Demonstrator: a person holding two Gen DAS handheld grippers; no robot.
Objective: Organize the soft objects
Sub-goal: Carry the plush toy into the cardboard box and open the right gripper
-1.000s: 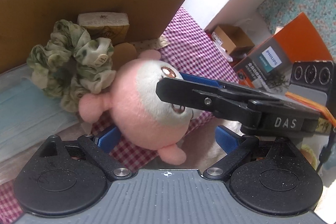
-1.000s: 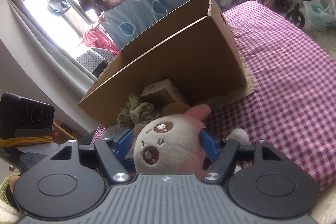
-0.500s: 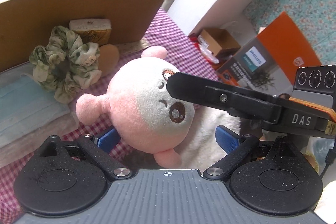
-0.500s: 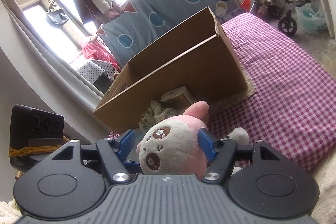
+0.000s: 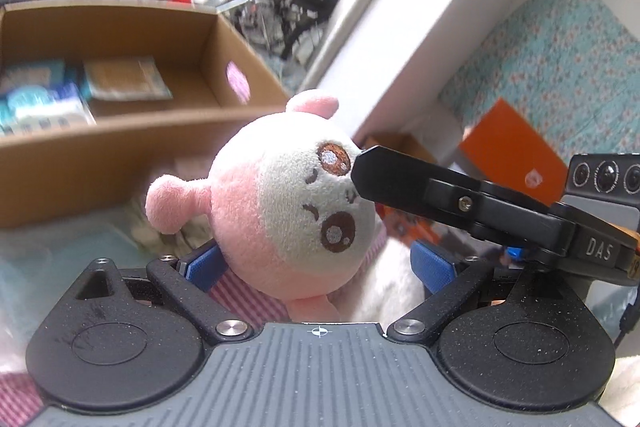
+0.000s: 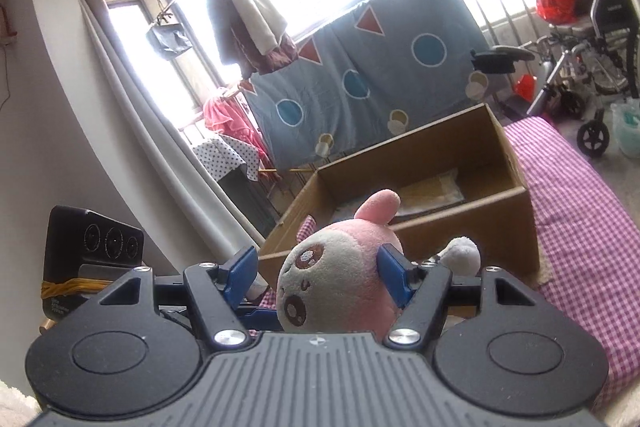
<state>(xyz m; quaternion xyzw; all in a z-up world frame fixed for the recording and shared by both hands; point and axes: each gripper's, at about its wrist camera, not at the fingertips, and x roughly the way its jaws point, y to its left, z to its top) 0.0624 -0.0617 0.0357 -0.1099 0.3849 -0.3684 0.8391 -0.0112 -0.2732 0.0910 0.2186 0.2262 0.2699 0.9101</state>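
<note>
**Right wrist view: plush held up by the box**

Right gripper (image 6: pixel 318 277) has the pink plush toy (image 6: pixel 340 289) squeezed between its blue pads, up in the air in front of the cardboard box's (image 6: pixel 448 231) near wall. Left gripper (image 5: pixel 318 263) sits wide apart, holding nothing, plush just ahead of it.

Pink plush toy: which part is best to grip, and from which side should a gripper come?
Grip the plush toy across its round head, one pad on each side, coming from below its face, as the right gripper does now. The head is its widest, most even part; the ears and small limbs are floppy nubs that would probably slip. The left gripper stands open beneath it.
</note>
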